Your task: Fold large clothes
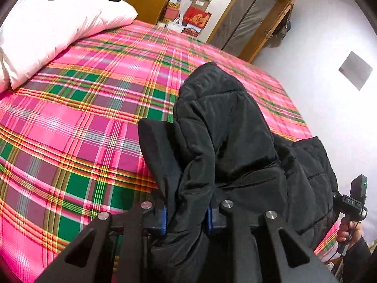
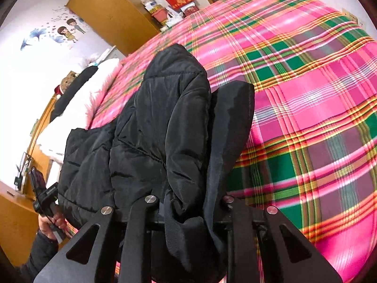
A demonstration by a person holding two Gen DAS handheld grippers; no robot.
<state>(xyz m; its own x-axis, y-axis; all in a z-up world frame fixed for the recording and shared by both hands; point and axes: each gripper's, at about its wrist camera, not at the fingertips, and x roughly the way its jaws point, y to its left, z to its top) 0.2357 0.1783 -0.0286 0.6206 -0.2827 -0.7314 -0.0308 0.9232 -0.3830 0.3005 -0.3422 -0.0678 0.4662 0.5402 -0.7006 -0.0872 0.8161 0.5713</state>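
Where fingertips hide, perhaps black jacket [image 1: 219,127].

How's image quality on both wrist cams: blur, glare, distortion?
Left wrist: heavy fisheye bend, dark corners; plaid bedspread smeared by motion blur, white wall blown out; black jacket loses fold detail. Right wrist: same barrel warp; bedspread streaked, pillow and wall overexposed; jacket against black fingers is hard to separate.

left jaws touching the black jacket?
Touching. The left wrist view shows the black jacket bunched between the left gripper's jaws, fabric pressed against both blue pads.
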